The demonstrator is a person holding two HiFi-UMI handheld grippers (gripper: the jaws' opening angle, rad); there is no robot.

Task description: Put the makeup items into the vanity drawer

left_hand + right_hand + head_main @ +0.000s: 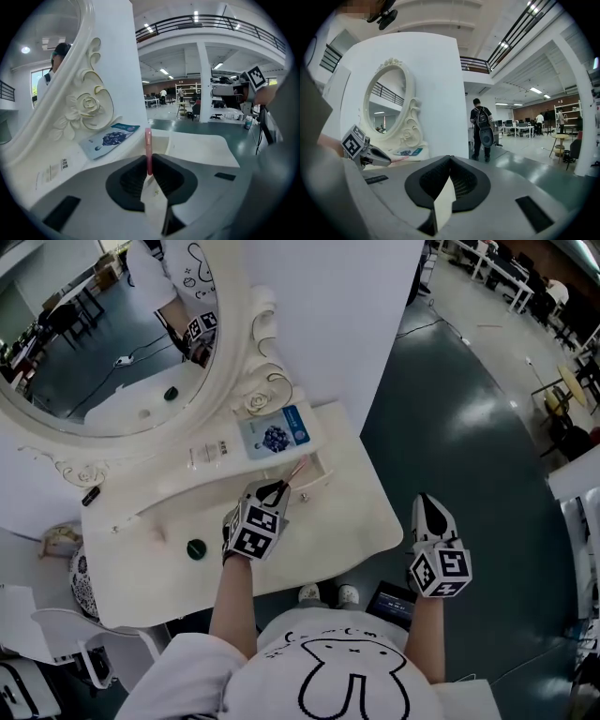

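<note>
I can't read any brand from here. The blue sachet [275,434] leaning at the foot of the oval mirror [112,352] shows a cluster of dark berries and some white print. The flat white packet [212,452] to its left carries a few dark characters. Both are too small to make out. The only other marks are the square black-and-white codes on my two gripper cubes and a rabbit outline on the person's shirt at the bottom of the head view. By count, I have one slim pink makeup stick [148,149], one sachet, one white packet, one dark green round piece [195,548] lying lower left on the white vanity top [361,517], and one small black piece [91,495] at its far left edge. My left gripper [273,491] sits mid-frame over the vanity, jaws narrowed and pinching the pink stick. The stick pokes upright out of the pads, toward what looks like an open drawer [165,140] just right of the sachet. My right gripper [428,510] hangs off the vanity's right edge over the dark floor, jaws together with nothing between them.
</note>
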